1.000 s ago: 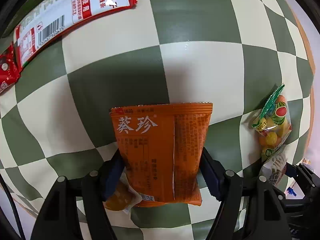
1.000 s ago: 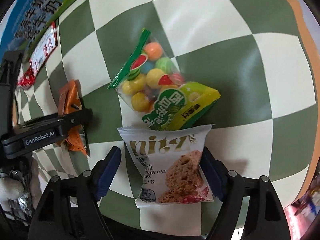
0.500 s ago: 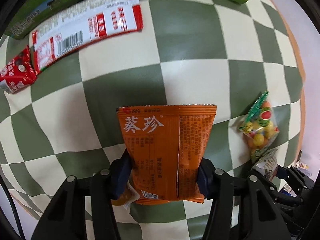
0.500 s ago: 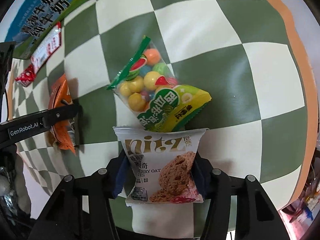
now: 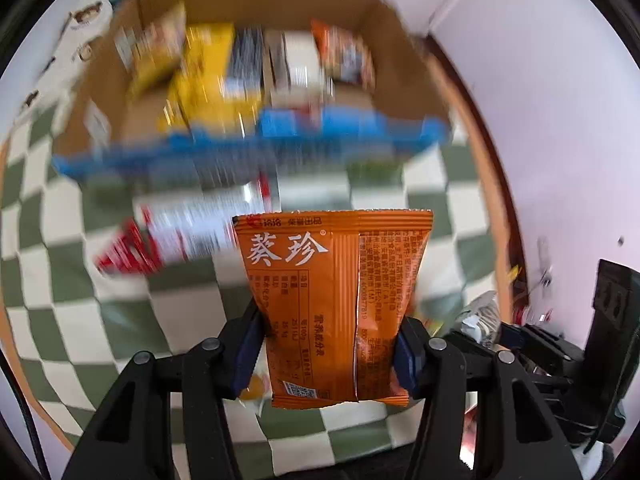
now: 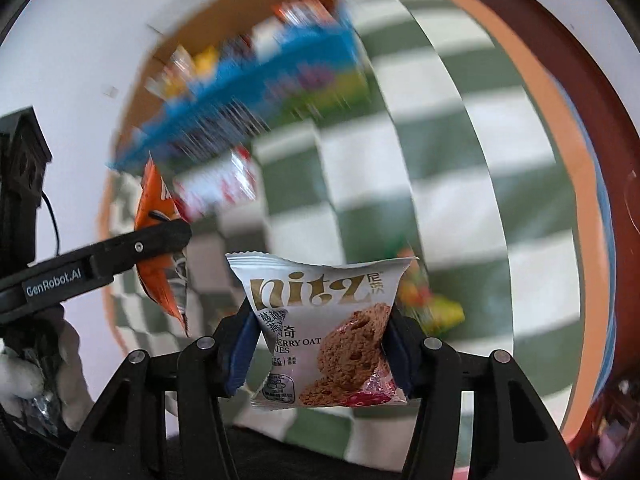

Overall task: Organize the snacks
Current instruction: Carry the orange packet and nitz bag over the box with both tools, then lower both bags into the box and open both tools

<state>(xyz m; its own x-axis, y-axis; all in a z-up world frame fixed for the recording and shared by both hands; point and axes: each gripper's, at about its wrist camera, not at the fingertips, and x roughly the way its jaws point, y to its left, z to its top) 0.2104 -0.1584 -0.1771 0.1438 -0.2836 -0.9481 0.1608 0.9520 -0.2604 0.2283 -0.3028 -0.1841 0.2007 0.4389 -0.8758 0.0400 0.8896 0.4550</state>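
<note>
My left gripper (image 5: 330,344) is shut on an orange snack packet (image 5: 332,280) and holds it above the checked tablecloth. My right gripper (image 6: 320,344) is shut on a white oat cookie packet (image 6: 320,320), also lifted. The orange packet (image 6: 158,240) and the left gripper's finger (image 6: 160,236) show at the left of the right wrist view. A cardboard box (image 5: 404,80) with a blue front and several snacks inside stands at the far side, blurred; it also shows in the right wrist view (image 6: 256,68).
A long white and red packet (image 5: 200,224) and a small red packet (image 5: 128,252) lie on the cloth before the box. A colourful candy bag (image 6: 428,300) lies behind the cookie packet. The table's orange edge (image 6: 560,160) runs at the right.
Both grippers closed on their packets and lifted them off the cloth. Both views tilted up, so the box is now in sight.
</note>
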